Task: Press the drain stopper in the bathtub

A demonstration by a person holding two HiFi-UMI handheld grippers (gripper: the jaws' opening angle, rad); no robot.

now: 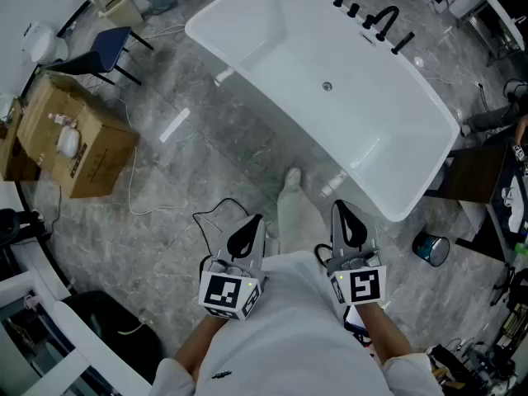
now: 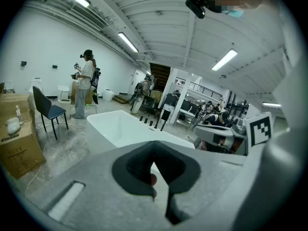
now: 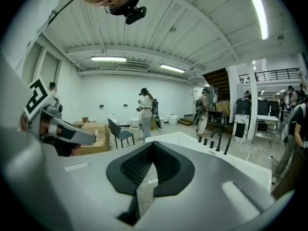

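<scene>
Metal drain stopper (image 1: pixel 327 86) in the white bathtub (image 1: pixel 272 31) looks small, rigid, probably sprung; I'd press its top squarely. My left gripper (image 1: pixel 246 236) and right gripper (image 1: pixel 347 223) sit closed, empty.

— Where does the bathtub lie?
— The white bathtub (image 1: pixel 272 23) runs diagonally across the upper middle of the frame. The drain stopper (image 1: pixel 327 86) is in its bottom and a black faucet (image 1: pixel 381 19) is on the far rim.
— And the tools?
— The left tool (image 1: pixel 245 236) and right tool (image 1: pixel 350 225) are at lower centre, over the grey floor (image 1: pixel 206 163). A cardboard box (image 1: pixel 74 139) sits at left.
</scene>
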